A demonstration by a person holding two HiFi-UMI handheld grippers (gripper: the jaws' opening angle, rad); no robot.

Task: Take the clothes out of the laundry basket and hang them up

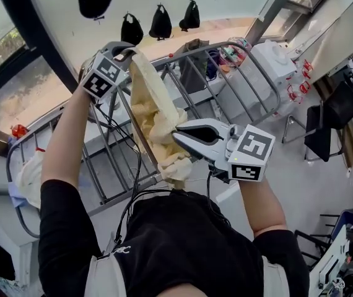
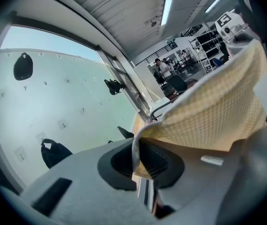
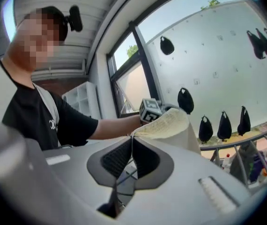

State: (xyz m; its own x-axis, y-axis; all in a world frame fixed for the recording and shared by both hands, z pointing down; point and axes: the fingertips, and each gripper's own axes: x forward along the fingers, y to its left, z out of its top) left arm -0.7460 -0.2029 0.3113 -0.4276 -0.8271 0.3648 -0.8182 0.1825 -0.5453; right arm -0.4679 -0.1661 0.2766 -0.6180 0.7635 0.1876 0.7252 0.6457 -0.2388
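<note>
A pale yellow waffle-weave cloth (image 1: pixel 155 113) hangs stretched between my two grippers above a grey metal drying rack (image 1: pixel 235 94). My left gripper (image 1: pixel 127 54) is raised at the upper left and is shut on the cloth's top edge. My right gripper (image 1: pixel 178 135) is lower, in the middle, and is shut on the cloth's bunched lower part. In the left gripper view the cloth (image 2: pixel 213 111) runs out of the shut left gripper (image 2: pixel 136 146). In the right gripper view the right gripper (image 3: pixel 132 139) pinches the cloth (image 3: pixel 171 123), which leads up to the left gripper's marker cube (image 3: pixel 150 109).
A dark grey garment (image 1: pixel 192 70) and a colourful item (image 1: pixel 232 51) hang at the rack's far end. A white cloth (image 1: pixel 28 178) lies at the rack's left end. Black bags (image 1: pixel 160 23) hang on the pale wall. A white unit (image 1: pixel 275 57) and a black chair (image 1: pixel 325 129) stand on the right.
</note>
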